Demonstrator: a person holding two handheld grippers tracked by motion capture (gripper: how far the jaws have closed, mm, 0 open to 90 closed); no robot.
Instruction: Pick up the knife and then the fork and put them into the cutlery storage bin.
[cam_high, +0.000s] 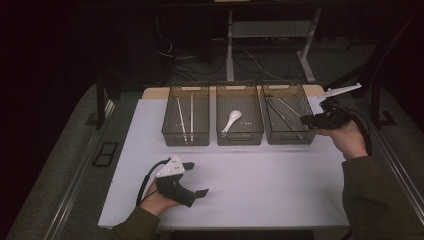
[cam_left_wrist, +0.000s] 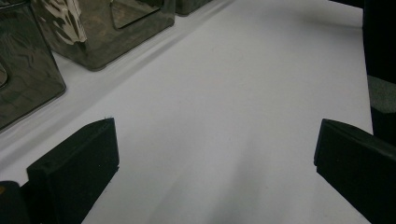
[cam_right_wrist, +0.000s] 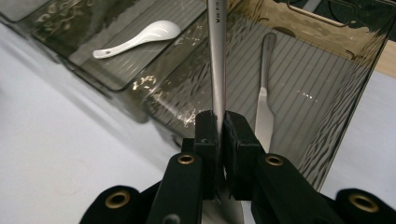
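Right gripper view: right hand-held gripper (cam_right_wrist: 219, 128) clamps a knife (cam_right_wrist: 217, 56) (handle pointing away) over the right bin (cam_right_wrist: 327, 140), lengthwise beside another knife (cam_right_wrist: 265, 93).

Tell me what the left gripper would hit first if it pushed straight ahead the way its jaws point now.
Probably nothing soon: the left gripper, jaws open, points along bare white table. The smoky bins stand off to the side of that line, though depth is hard to judge.

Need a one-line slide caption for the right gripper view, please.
Right gripper shut on a metal knife, over the right-hand bin where another knife lies.
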